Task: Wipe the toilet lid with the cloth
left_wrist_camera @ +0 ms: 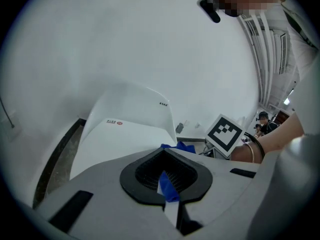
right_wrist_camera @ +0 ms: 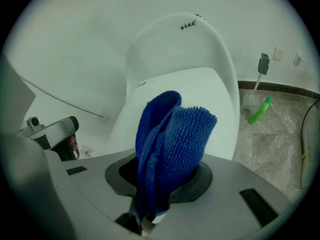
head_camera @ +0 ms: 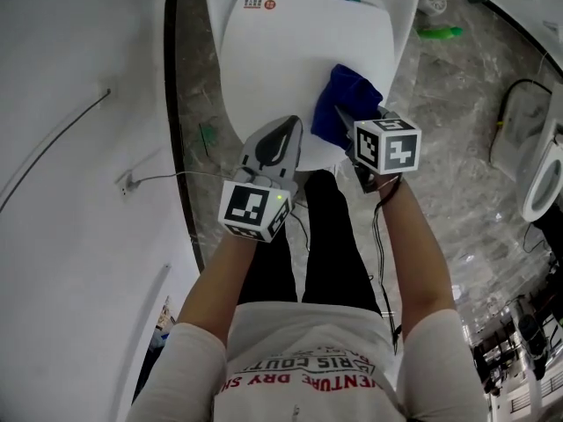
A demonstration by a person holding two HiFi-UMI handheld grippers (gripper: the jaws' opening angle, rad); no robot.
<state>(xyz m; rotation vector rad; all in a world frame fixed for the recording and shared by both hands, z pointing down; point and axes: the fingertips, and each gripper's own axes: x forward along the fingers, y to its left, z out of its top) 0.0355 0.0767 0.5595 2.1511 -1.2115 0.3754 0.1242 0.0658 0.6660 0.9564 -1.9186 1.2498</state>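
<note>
The white toilet lid [head_camera: 290, 51] is down, straight ahead of me in the head view. My right gripper [head_camera: 350, 123] is shut on a folded blue cloth [head_camera: 345, 104], which hangs over the lid's front right part. In the right gripper view the cloth [right_wrist_camera: 170, 144] sticks up out of the gripper [right_wrist_camera: 150, 204], with the lid [right_wrist_camera: 195, 89] beyond it. My left gripper [head_camera: 280, 141] hovers over the lid's front edge, left of the cloth. It [left_wrist_camera: 167, 186] is shut with nothing held; a strip of blue tape shows on one finger. The lid [left_wrist_camera: 125, 139] and a cloth corner [left_wrist_camera: 182, 147] lie ahead.
A white wall with a thin cable [head_camera: 158, 178] runs along the left. On the marbled floor to the right lie a green bottle [head_camera: 440, 32] and cables; another white fixture [head_camera: 541, 183] stands at the far right. The person's black-trousered legs [head_camera: 330, 236] stand before the toilet.
</note>
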